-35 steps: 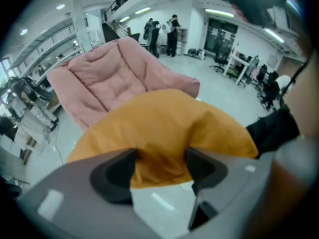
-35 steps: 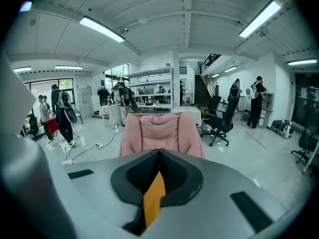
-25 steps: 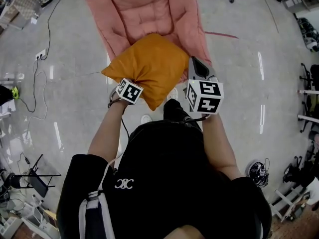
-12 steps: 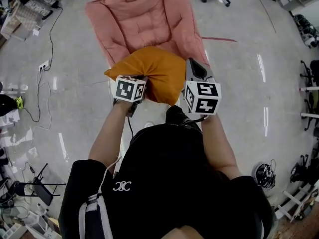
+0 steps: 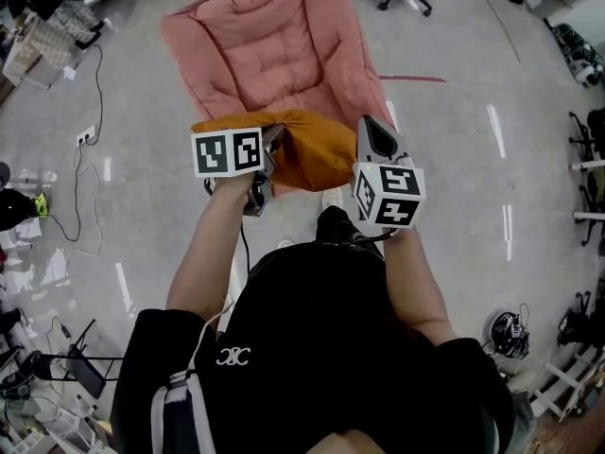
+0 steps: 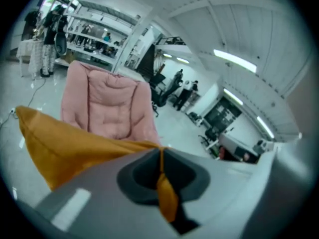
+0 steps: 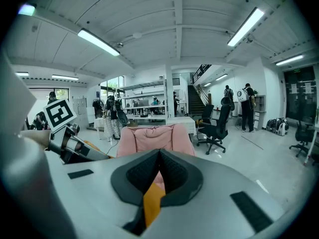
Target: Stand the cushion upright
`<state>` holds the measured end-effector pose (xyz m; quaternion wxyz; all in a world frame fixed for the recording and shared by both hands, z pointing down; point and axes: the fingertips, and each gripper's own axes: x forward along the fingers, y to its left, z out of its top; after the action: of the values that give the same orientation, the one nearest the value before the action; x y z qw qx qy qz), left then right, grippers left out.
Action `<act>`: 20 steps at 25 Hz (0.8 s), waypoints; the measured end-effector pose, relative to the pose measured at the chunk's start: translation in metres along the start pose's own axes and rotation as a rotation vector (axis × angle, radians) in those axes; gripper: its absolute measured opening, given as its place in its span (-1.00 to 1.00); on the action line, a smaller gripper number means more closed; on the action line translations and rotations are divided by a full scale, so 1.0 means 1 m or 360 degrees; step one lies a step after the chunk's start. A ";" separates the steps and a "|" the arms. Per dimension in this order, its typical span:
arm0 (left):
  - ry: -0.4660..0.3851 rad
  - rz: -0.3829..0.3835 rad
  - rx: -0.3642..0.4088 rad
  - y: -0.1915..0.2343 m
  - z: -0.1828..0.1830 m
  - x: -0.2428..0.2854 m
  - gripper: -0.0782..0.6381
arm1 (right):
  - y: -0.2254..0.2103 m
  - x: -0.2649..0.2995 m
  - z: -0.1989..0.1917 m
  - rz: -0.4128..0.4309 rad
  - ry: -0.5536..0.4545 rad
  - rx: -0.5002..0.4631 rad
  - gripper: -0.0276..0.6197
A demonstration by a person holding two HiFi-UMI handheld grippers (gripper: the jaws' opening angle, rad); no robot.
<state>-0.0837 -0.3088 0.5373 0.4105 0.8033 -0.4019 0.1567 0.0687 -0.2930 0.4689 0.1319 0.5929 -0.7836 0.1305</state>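
Pink quilted lounge chair [image 5: 274, 55], soft tufted padding, lies spread flat on the glossy grey floor [image 5: 473, 206]. Orange cushion [image 5: 317, 149], smooth cloth, plump, is held up at the chair's near end, between both grippers. Left gripper [image 6: 160, 156] jaws are pinched tight on a cushion corner, fabric fold poking through. Right gripper [image 7: 158, 159] jaws are closed on the opposite edge's orange fabric.

A glossy pale grey floor [image 5: 454, 159] spreads beneath a white beamed ceiling [image 7: 174, 34] with long strip lights [image 7: 98, 42], a pink padded lounge chair [image 5: 274, 55] in the open, a black office chair [image 7: 218, 126] nearby, white shelving [image 7: 144, 98] and a staircase [image 7: 197, 98] at the far side, and cables [image 5: 98, 83] trailing across the floor.
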 end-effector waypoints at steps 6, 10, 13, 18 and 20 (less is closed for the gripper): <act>-0.0131 0.0023 -0.0240 0.017 0.048 0.008 -0.74 | -0.010 0.008 0.005 -0.0016 -0.0030 0.0047 -0.92; -0.0167 0.0096 -0.0354 0.045 0.082 0.031 -0.74 | -0.020 0.019 0.007 -0.0025 -0.0022 0.0058 -0.92; -0.0130 0.0211 -0.0326 0.063 0.100 0.056 -0.73 | -0.036 0.027 0.006 -0.0034 0.0003 0.0072 -0.92; -0.0122 0.0432 -0.0210 0.099 0.135 0.101 -0.71 | -0.065 0.046 -0.001 -0.0047 0.0061 0.0104 -0.92; -0.0143 0.0493 -0.0177 0.115 0.152 0.118 -0.70 | -0.078 0.057 -0.005 -0.0051 0.0090 0.0117 -0.92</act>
<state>-0.1105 -0.5280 0.5743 0.4069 0.7140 -0.5470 0.1595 0.1294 -0.3625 0.4981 0.1342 0.6060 -0.7645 0.1740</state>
